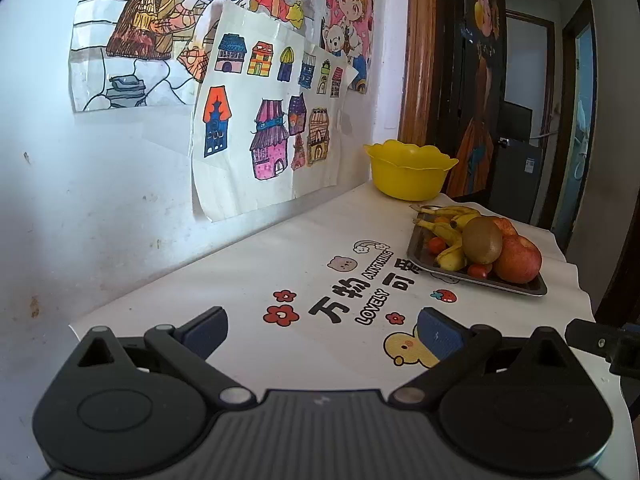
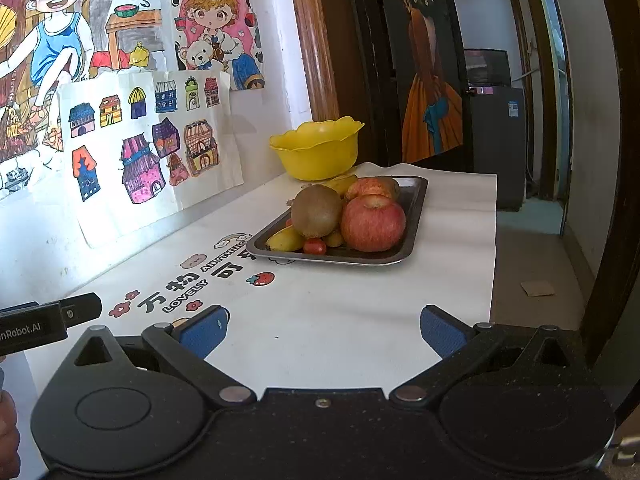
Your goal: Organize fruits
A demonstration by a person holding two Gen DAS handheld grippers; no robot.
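A metal tray (image 2: 416, 200) (image 1: 416, 240) holds a kiwi (image 2: 316, 211) (image 1: 482, 240), red apples (image 2: 373, 222) (image 1: 518, 258), small bananas (image 1: 444, 232) (image 2: 285, 239) and cherry tomatoes (image 2: 314, 246) (image 1: 437, 245). An empty yellow bowl (image 2: 316, 152) (image 1: 408, 172) stands behind the tray by the wall. My left gripper (image 1: 322, 334) is open and empty over the printed tablecloth, well short of the tray. My right gripper (image 2: 324, 330) is open and empty in front of the tray.
The table carries a white cloth (image 2: 360, 300) with cartoon prints. Drawings hang on the wall at the left (image 1: 264, 120). The table's right edge drops to the floor (image 2: 532, 264). The left gripper's body shows at the left of the right wrist view (image 2: 44, 322).
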